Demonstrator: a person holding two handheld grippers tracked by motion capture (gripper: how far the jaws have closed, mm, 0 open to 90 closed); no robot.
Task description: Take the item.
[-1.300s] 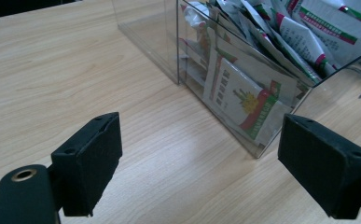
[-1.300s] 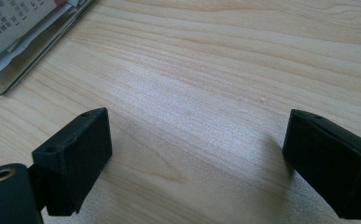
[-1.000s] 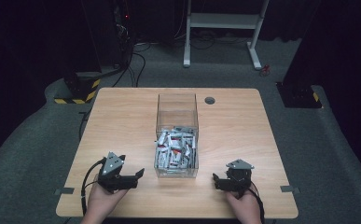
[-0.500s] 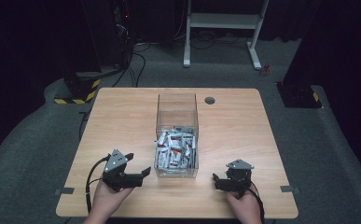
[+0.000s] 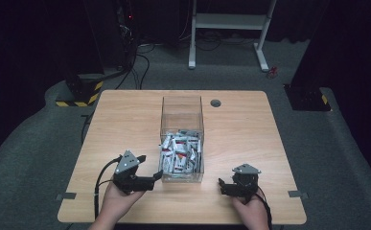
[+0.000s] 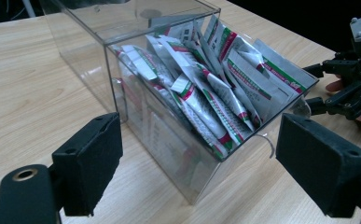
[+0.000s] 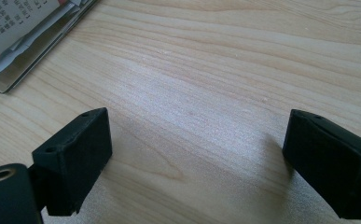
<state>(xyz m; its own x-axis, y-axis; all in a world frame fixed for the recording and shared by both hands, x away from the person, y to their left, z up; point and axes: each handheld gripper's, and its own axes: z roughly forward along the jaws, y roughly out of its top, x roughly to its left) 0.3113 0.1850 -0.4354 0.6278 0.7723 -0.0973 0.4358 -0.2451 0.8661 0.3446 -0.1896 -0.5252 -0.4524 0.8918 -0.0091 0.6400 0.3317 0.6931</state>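
Clear box [image 6: 169, 140] sits beyond left gripper's [image 6: 201, 172] parted jaws.

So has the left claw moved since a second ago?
Yes. In the high view the left claw has shifted right along the table's near side, closing on the clear box; its jaws now point at the box's near corner, open.

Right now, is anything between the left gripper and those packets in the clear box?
Yes. The clear box's near wall stands between the open left gripper and the packets. The box is open on top, so that way in looks free.
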